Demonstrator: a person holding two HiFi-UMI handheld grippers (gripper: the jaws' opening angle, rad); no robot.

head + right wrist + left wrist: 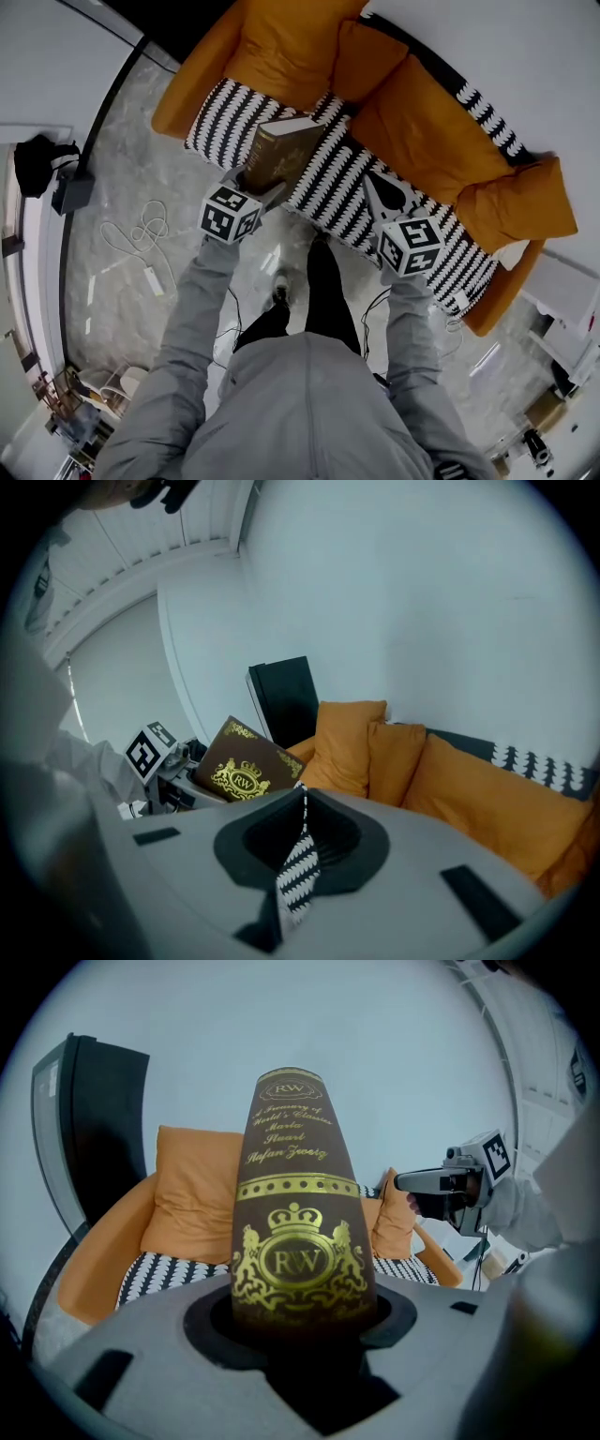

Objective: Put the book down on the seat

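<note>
Our left gripper (260,180) is clamped on the lower edge of the brown book (284,153), which sticks out tilted beyond its jaws, above the black-and-white striped seat (230,117). Our right gripper (386,190) hangs empty over the same seat, jaws together, apart from the book

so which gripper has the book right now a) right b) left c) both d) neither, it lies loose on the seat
b: the brown book stands clamped between the left gripper's jaws, and the right gripper's jaws hold nothing.
</note>
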